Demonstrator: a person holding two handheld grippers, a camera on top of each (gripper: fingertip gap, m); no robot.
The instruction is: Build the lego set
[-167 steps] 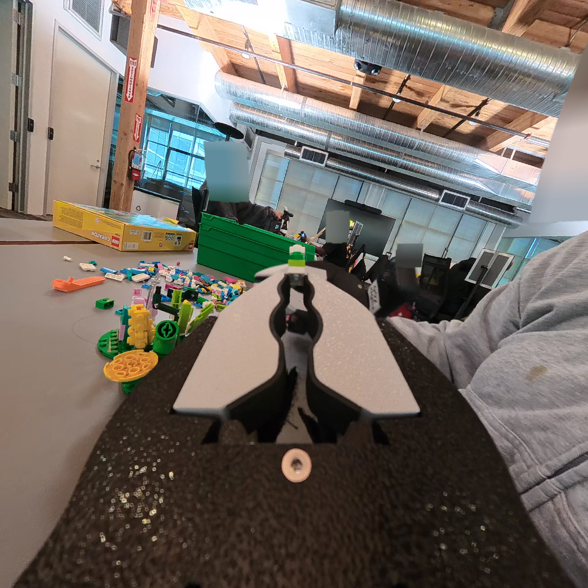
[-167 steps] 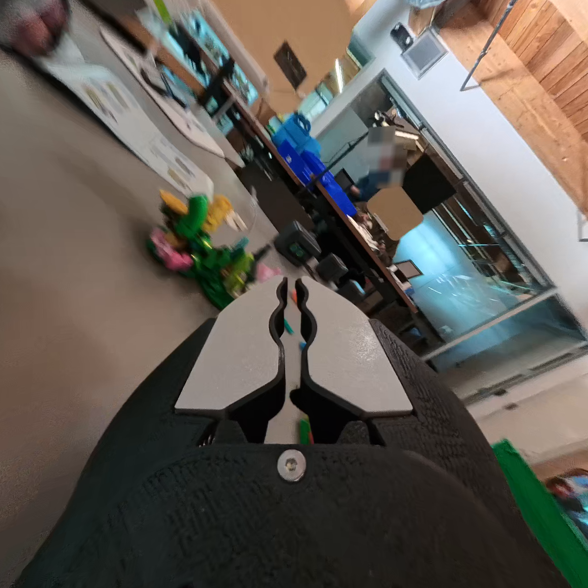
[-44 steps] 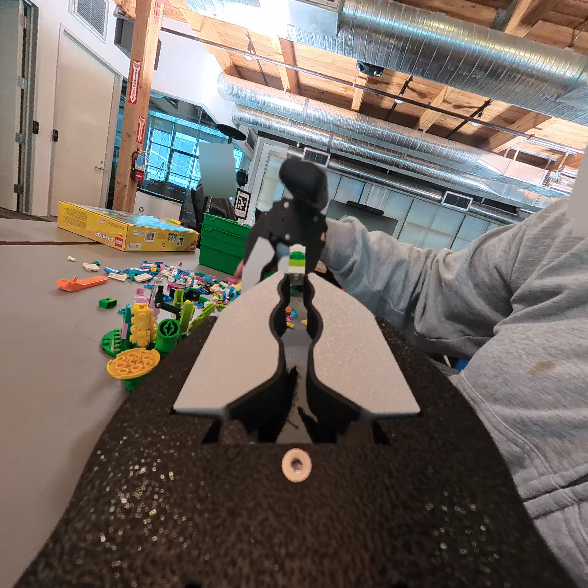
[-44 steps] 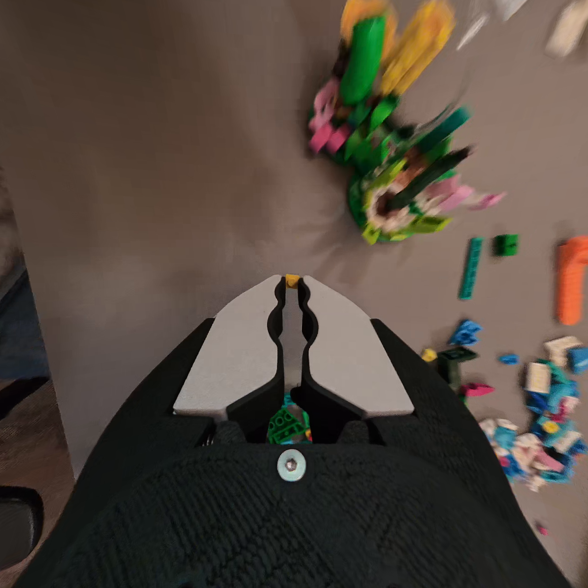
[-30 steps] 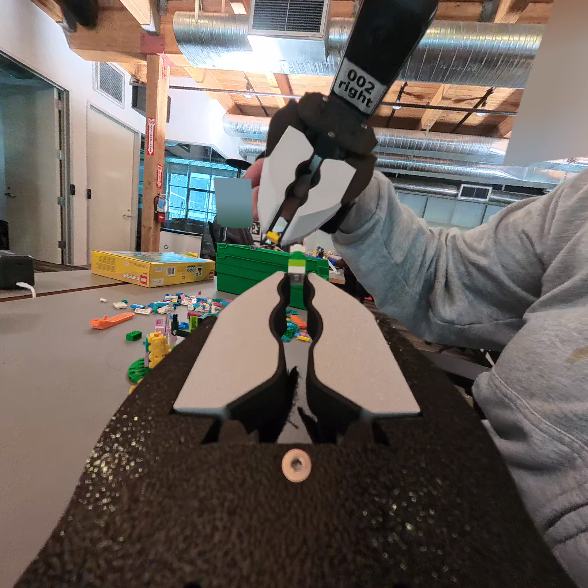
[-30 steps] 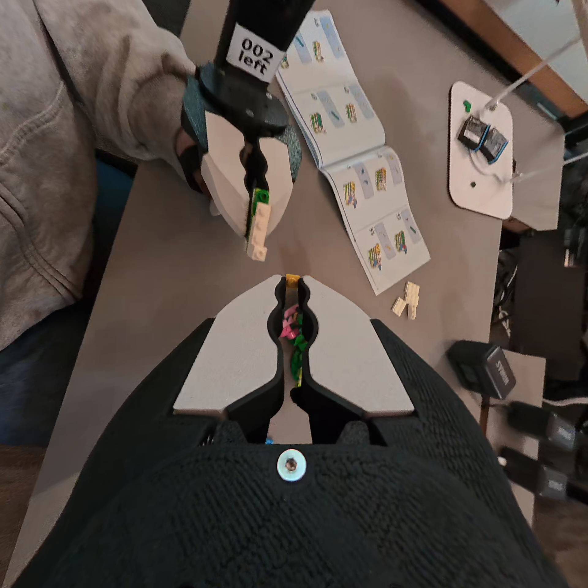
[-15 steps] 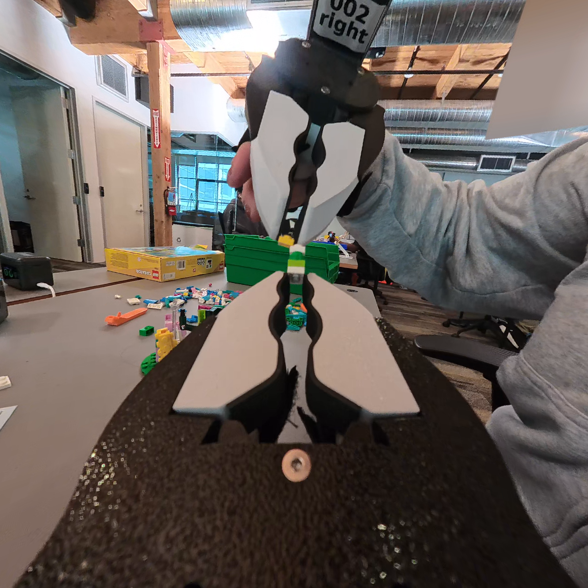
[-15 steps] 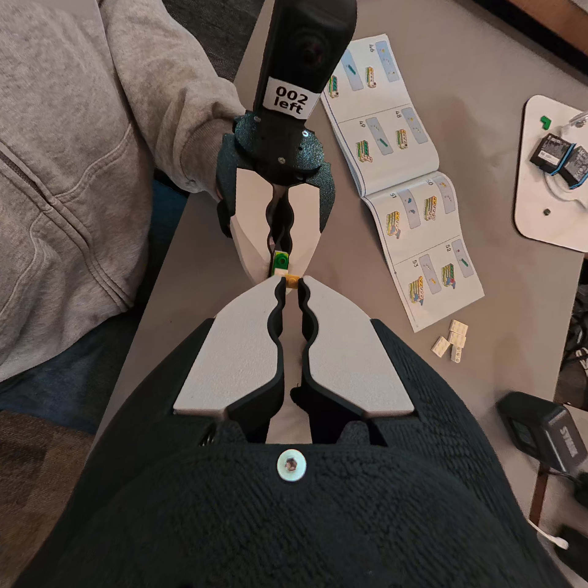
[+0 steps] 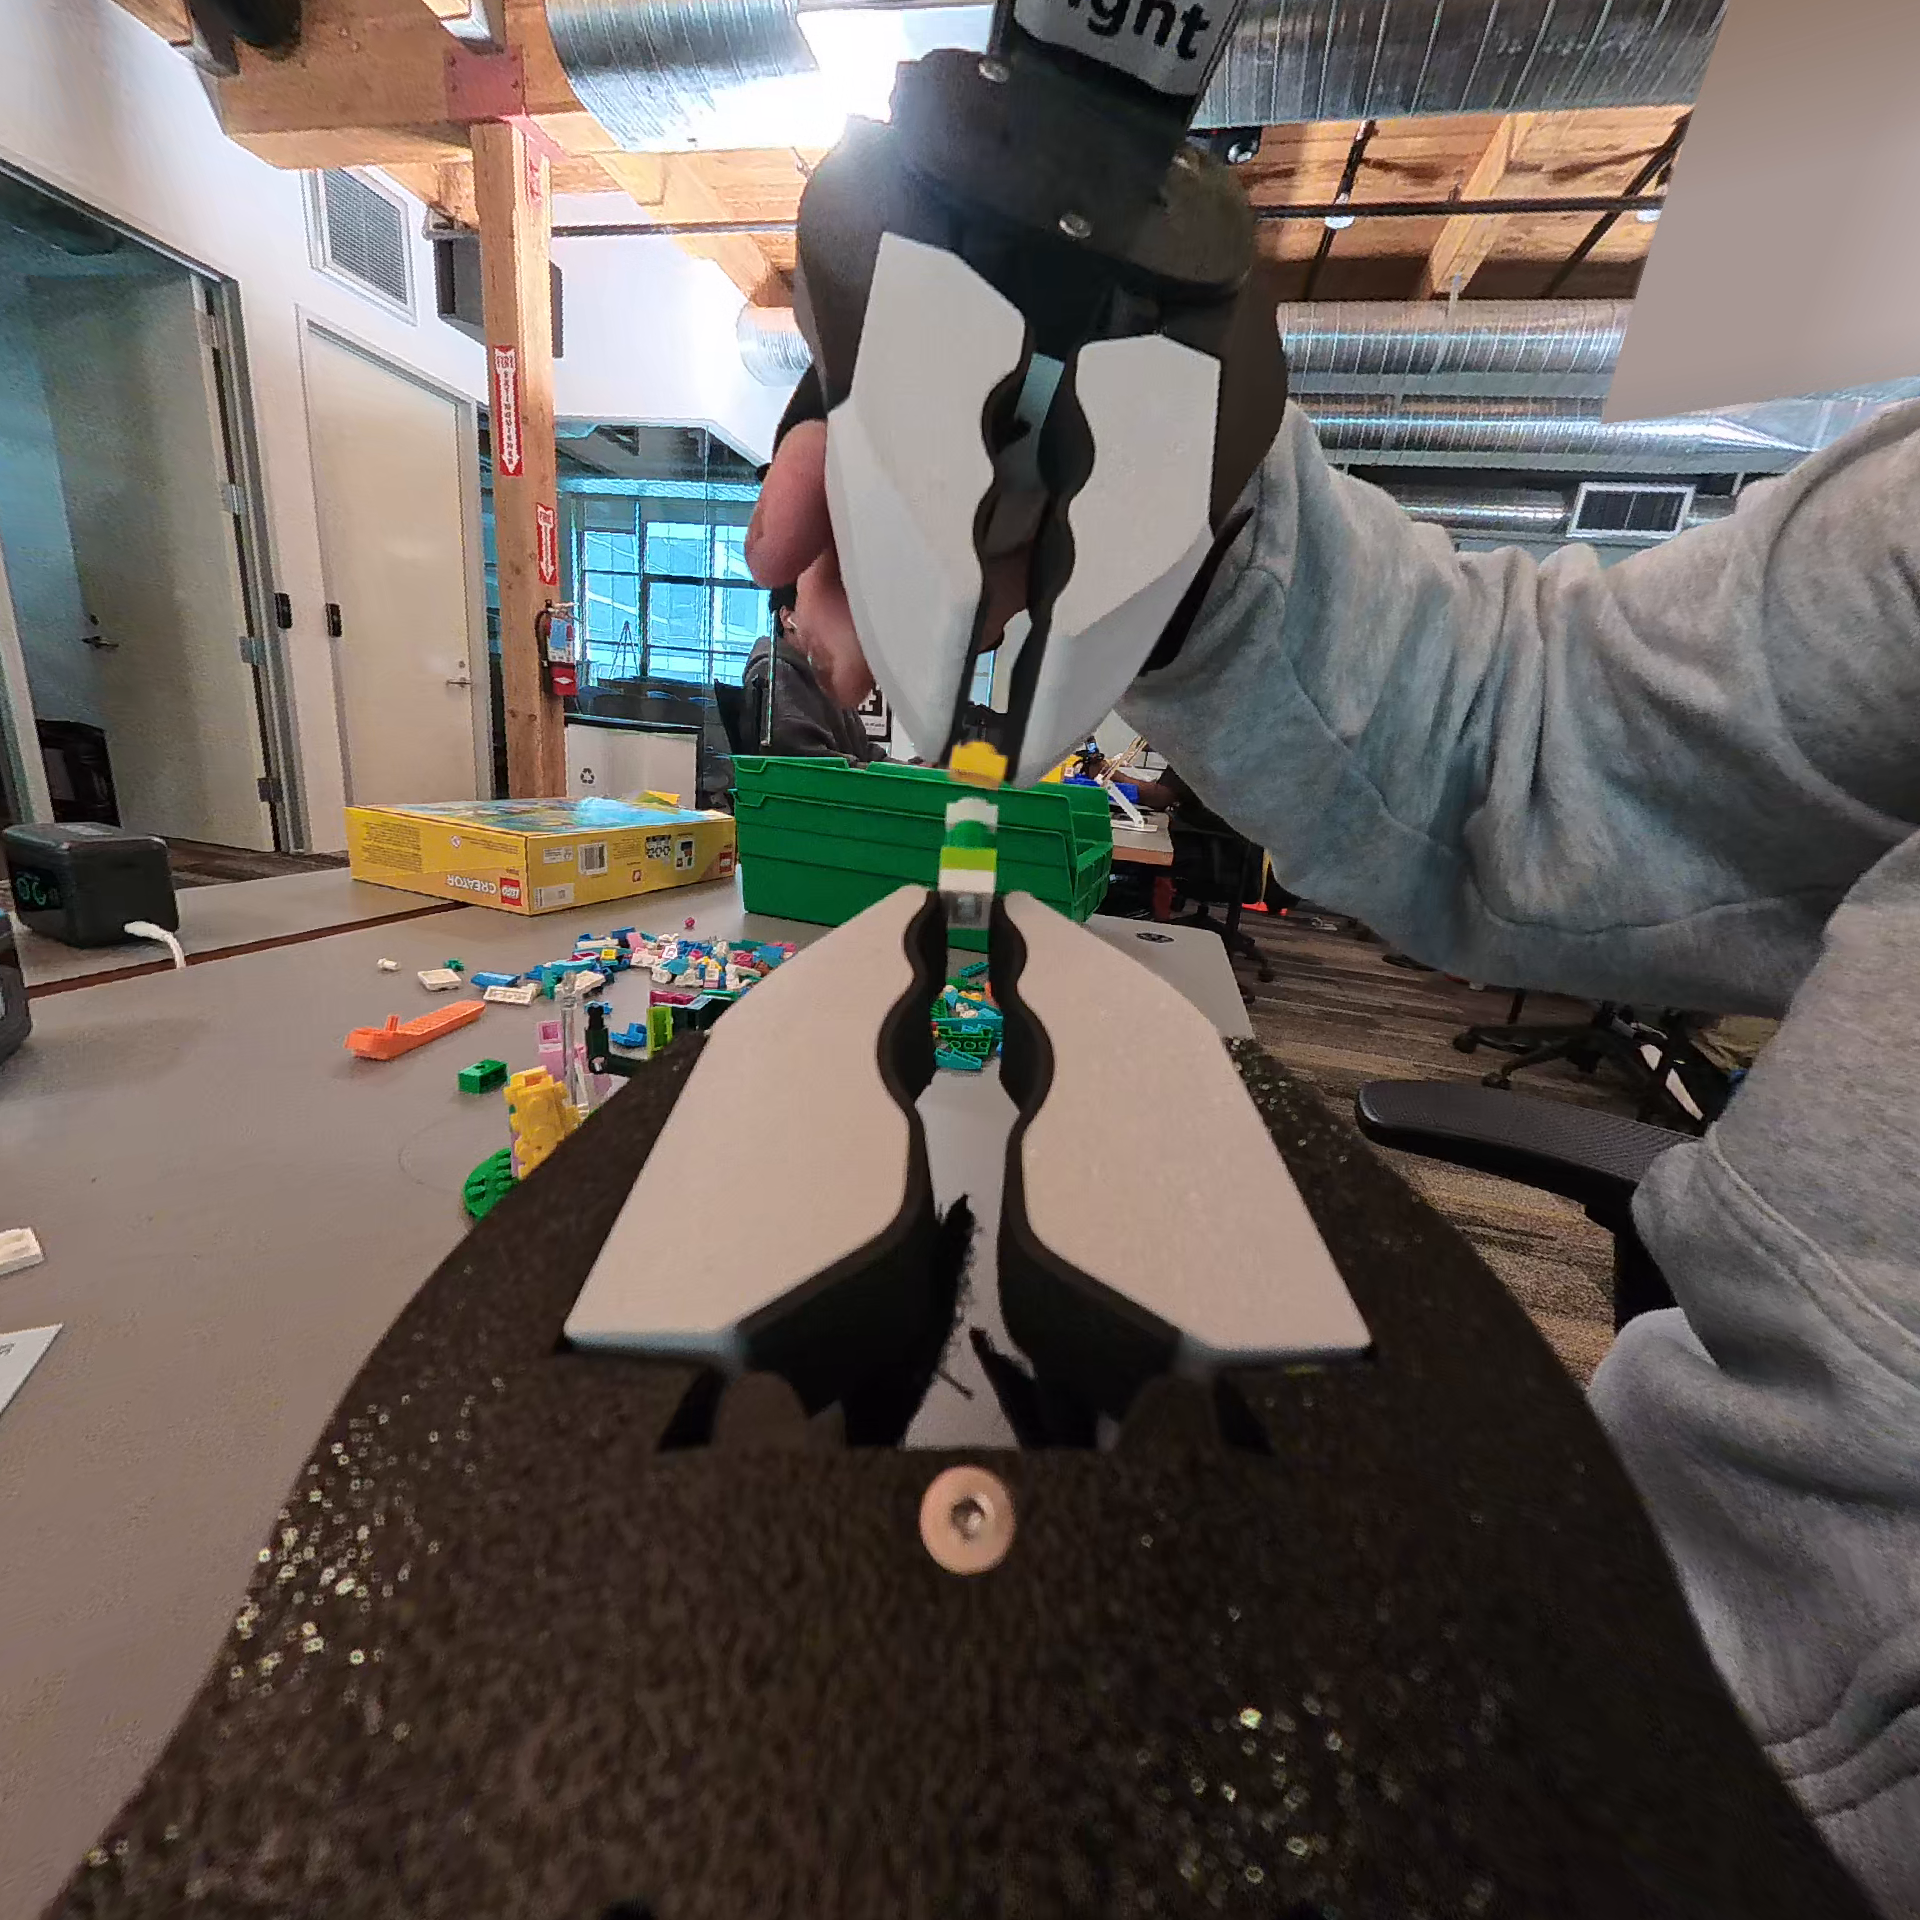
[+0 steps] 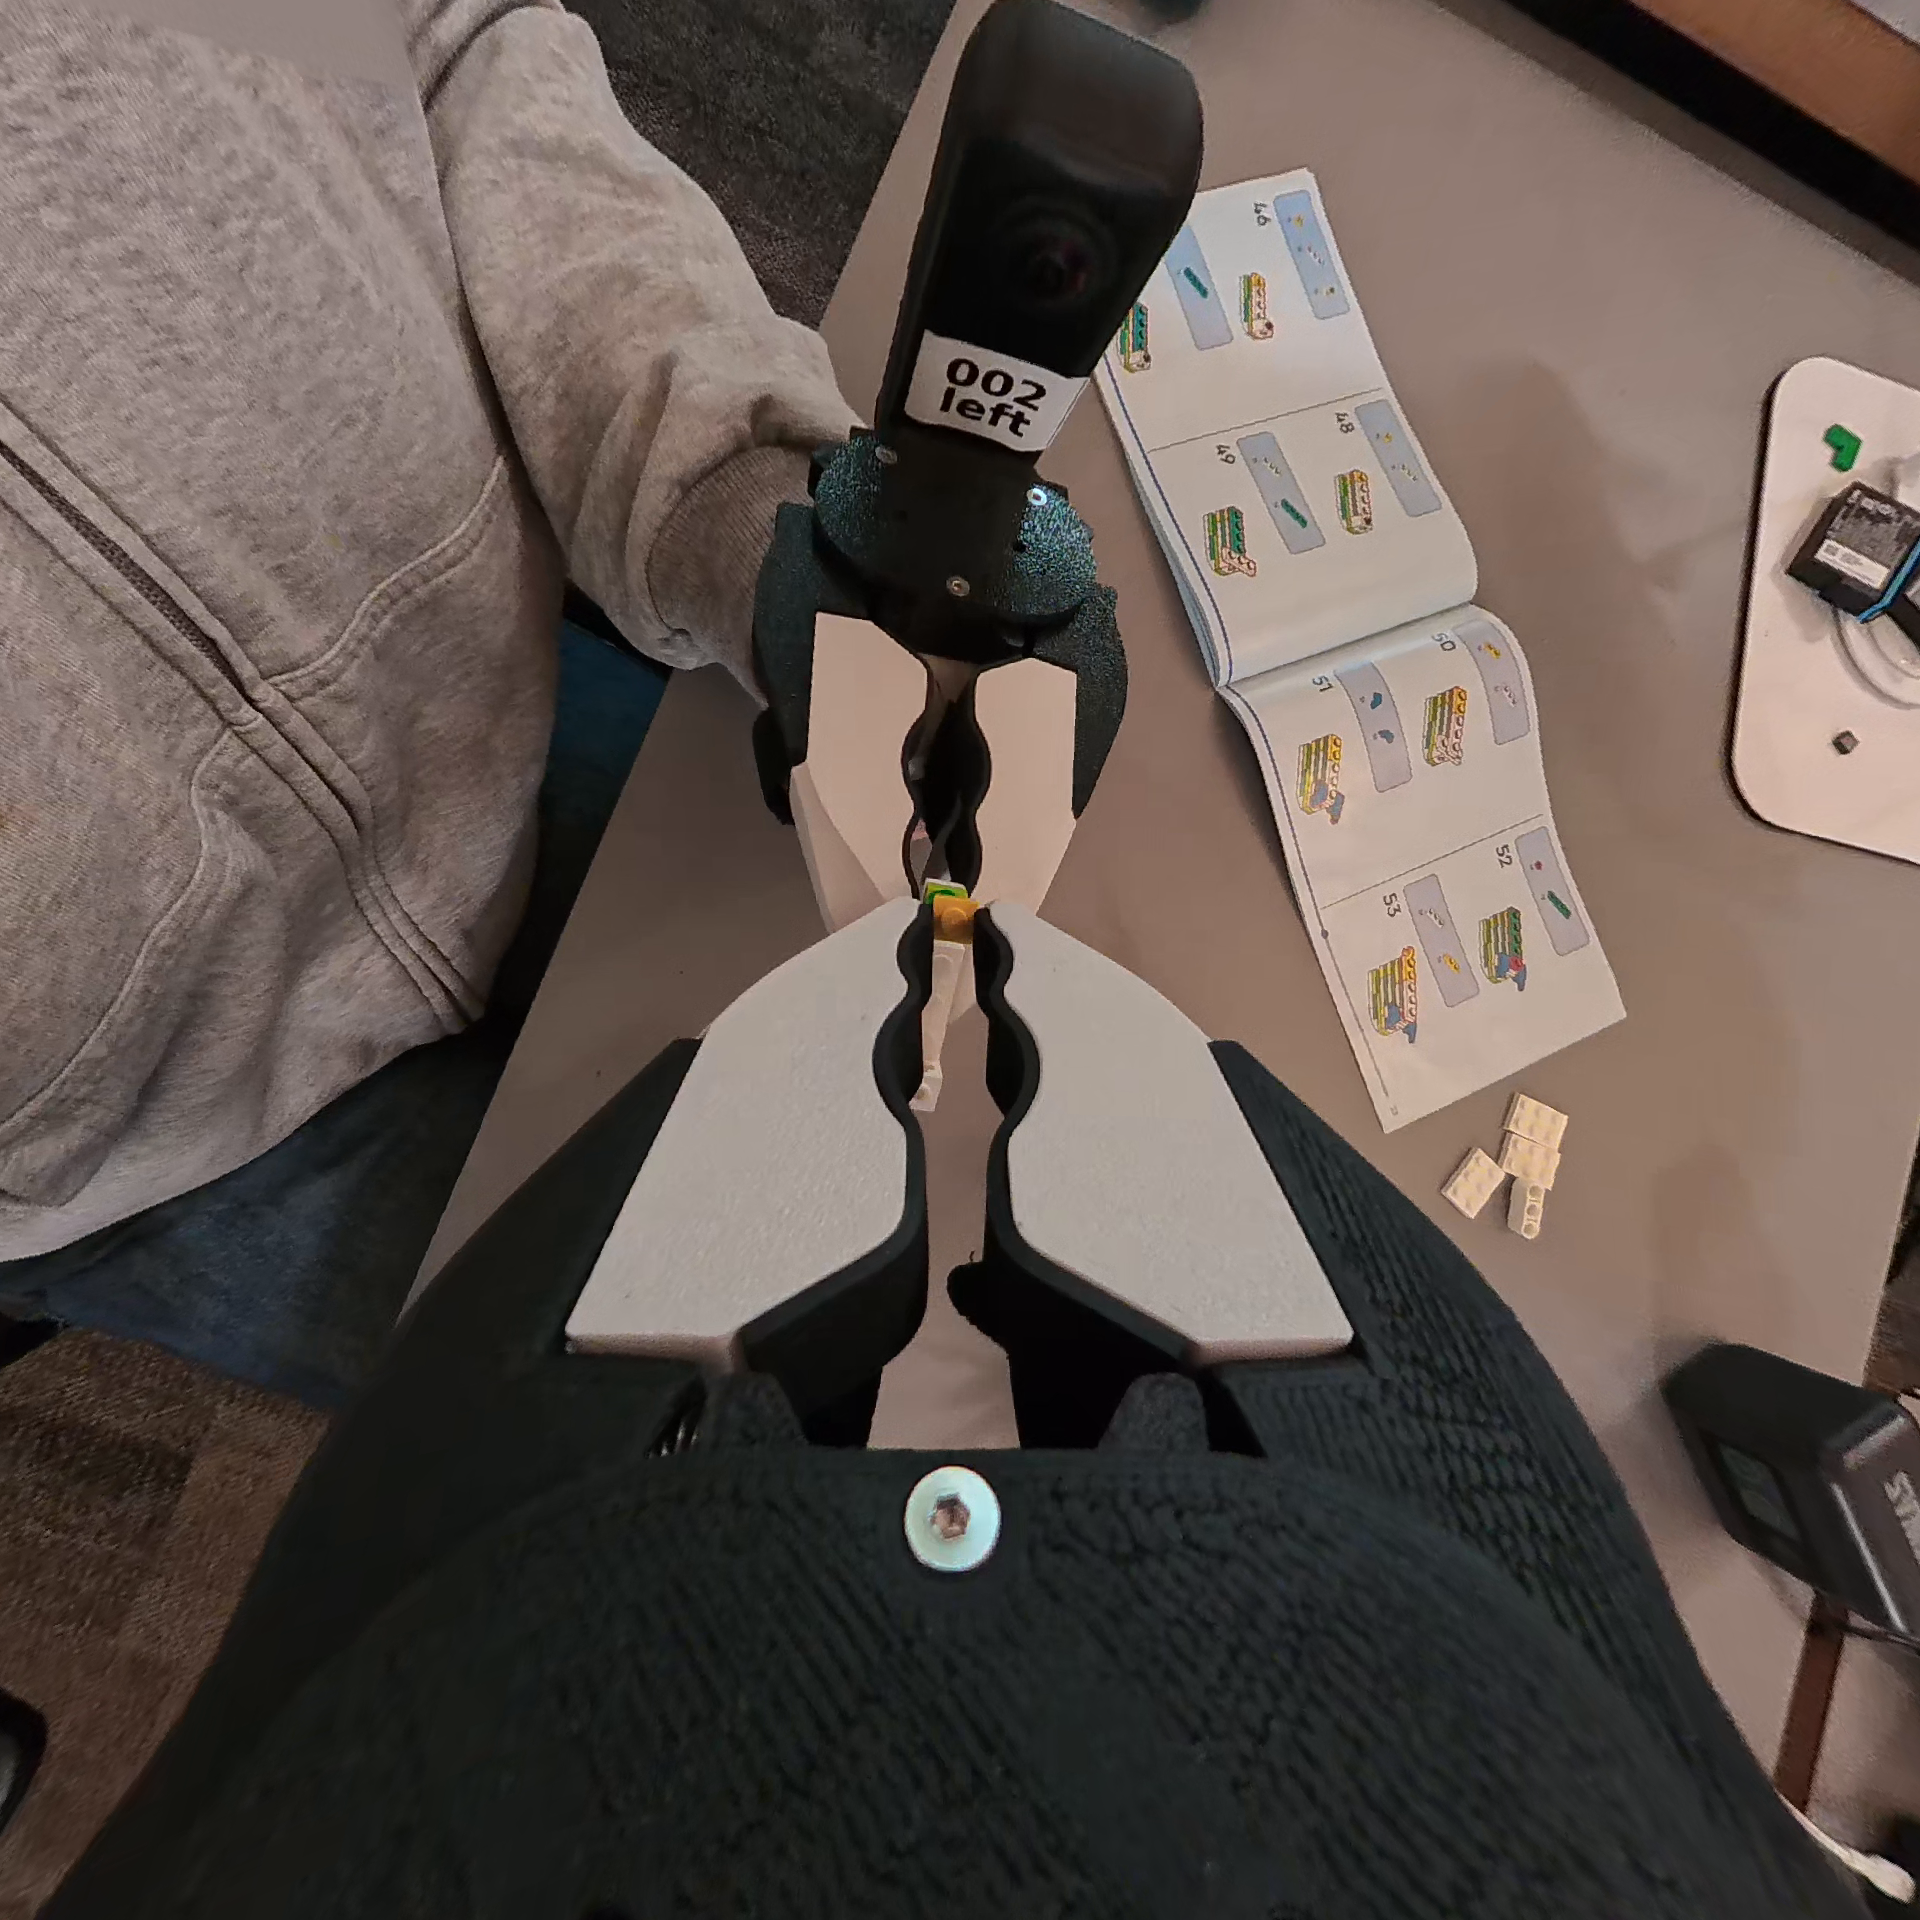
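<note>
Left tongs [image 9: 964, 914] — clamped on white-and-green brick stack [image 9: 966, 847]; right tongs [image 10: 954, 923] — pinching yellow stud [image 9: 977, 762], just above stack; best kept square before pressing.

A white label with printed writing sits on the black handle of the left gripper [image 10: 940, 883], and a like label [image 9: 1122, 31] on the right gripper [image 9: 982, 750]. The yellow box [image 9: 540, 847] carries a logo and print. Red signs [image 9: 506, 410] run down the wooden post. The open booklet [image 10: 1351, 644] shows printed step numbers. A black device [image 9: 88, 883] has a lit display.
</note>
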